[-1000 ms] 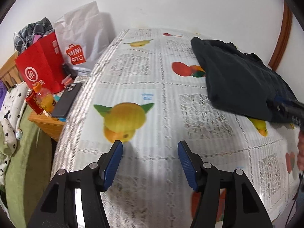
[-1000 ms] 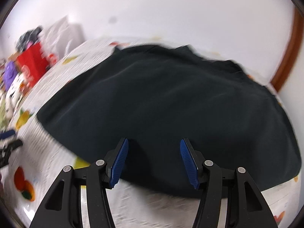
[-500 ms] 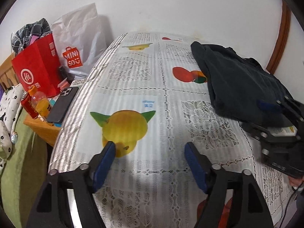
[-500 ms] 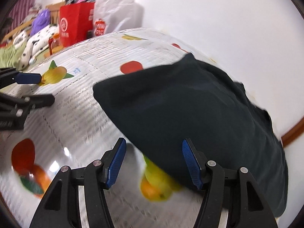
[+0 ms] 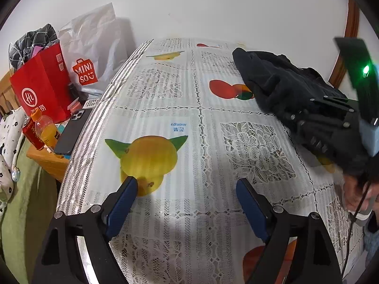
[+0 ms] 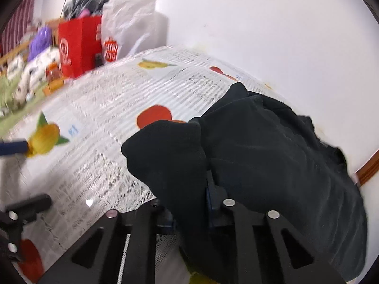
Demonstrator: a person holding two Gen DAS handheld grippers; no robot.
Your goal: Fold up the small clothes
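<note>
Dark garment (image 6: 272, 146) (bunched, rumpled)

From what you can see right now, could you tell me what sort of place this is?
Most likely a lived-in home. A table with a fruit-print lace cloth stands against a plain wall, shopping bags and a drink bottle sit on a side stand, and bedding lies nearby.

Clearance around the dark garment on the table

Left of the dark garment (image 5: 279, 87), the tablecloth (image 5: 165, 118) lies bare across to its far-left edge. The right gripper (image 5: 327, 123) occupies the garment's near edge. Beyond the far-left edge, a red bag (image 5: 40, 85) and white bag (image 5: 94, 54) block passage.
</note>
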